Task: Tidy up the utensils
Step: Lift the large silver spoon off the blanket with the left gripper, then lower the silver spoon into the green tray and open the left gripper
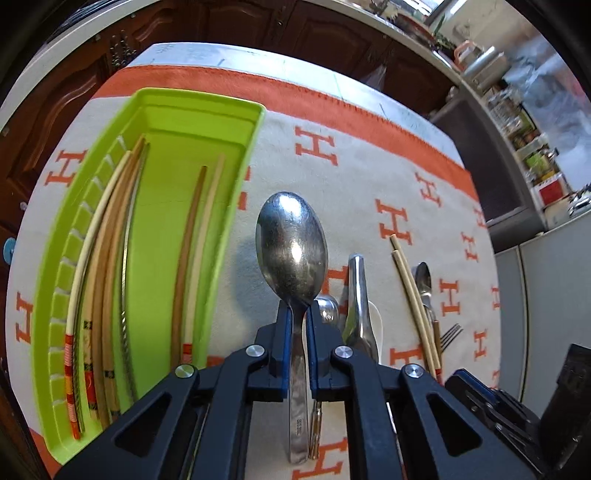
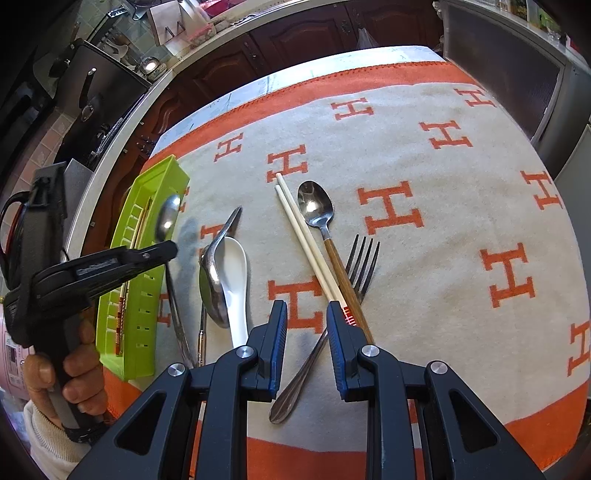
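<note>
My left gripper (image 1: 297, 308) is shut on the handle of a large metal spoon (image 1: 291, 247), lifted above the cloth just right of the green tray (image 1: 207, 107). Several chopsticks (image 1: 110, 240) lie lengthwise in the tray. The right wrist view shows that same gripper (image 2: 171, 248) from the side, with the spoon (image 2: 168, 218) over the tray's edge (image 2: 147, 317). My right gripper (image 2: 306, 319) is open and low over the cloth; its pads touch nothing. Under it lie a fork (image 2: 360, 262), white chopsticks (image 2: 306, 243) and a wooden-handled spoon (image 2: 316, 205).
A white ceramic spoon (image 2: 232, 273) and a bent metal spoon (image 2: 212, 291) lie between the tray and the chopsticks. A beige cloth with orange H marks (image 2: 443, 206) covers the table. Dark cabinets (image 2: 303, 33) stand beyond the far edge. A hand (image 2: 74, 384) grips the left tool's handle.
</note>
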Demonstrator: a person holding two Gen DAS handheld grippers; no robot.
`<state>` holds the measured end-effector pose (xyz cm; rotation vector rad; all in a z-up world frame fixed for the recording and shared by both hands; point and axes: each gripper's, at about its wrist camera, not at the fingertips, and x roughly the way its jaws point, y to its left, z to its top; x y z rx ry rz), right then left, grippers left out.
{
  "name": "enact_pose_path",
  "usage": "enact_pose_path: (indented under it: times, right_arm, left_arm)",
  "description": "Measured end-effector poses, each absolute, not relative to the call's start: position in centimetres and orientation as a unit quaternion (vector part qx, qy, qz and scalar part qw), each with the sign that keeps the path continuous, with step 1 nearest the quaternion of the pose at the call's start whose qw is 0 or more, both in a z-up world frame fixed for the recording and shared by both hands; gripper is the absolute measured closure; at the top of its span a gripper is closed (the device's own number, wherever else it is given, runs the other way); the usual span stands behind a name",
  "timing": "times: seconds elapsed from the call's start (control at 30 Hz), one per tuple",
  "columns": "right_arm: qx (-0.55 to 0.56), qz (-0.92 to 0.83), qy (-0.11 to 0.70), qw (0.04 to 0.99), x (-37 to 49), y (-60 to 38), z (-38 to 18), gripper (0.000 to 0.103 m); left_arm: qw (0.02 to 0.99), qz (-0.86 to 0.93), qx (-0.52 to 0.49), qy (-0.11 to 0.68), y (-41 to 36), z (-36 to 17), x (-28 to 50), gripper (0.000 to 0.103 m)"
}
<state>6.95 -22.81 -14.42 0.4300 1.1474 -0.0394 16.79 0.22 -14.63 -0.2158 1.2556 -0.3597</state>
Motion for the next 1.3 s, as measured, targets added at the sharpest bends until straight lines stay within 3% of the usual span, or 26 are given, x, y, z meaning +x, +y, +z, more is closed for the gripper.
enact_pose_path:
  times: [0.37,0.83,1.1,1.3]
  right_arm:
    - [0.19,-0.013,0.535,0.823,6.1,-21.5,-13.3,0.081]
    - [0.166,0.001,0.536,0.828,5.6,-19.4,-12.3,0.081]
    - [0.16,0.007,0.542,0.825,6.2,-18.5,-12.6,0.081]
    - [0.16,0.007,0.552,0.818,7.3,-18.3,-13.4,0.081]
  left_arm:
    - [0.807,-0.174,-0.161,0.541,4.5,-12.2,13.6,0.099]
    - [0.85,-0.182,-0.174,0.462,10.8,-4.0,9.5,0.099]
    - [0.863,-0.131,-0.131,0.47,14.8,-1.4,9.4,0.099]
    - [0.86,-0.089,-0.033,0.501,14.2,-3.3,12.4,0.099]
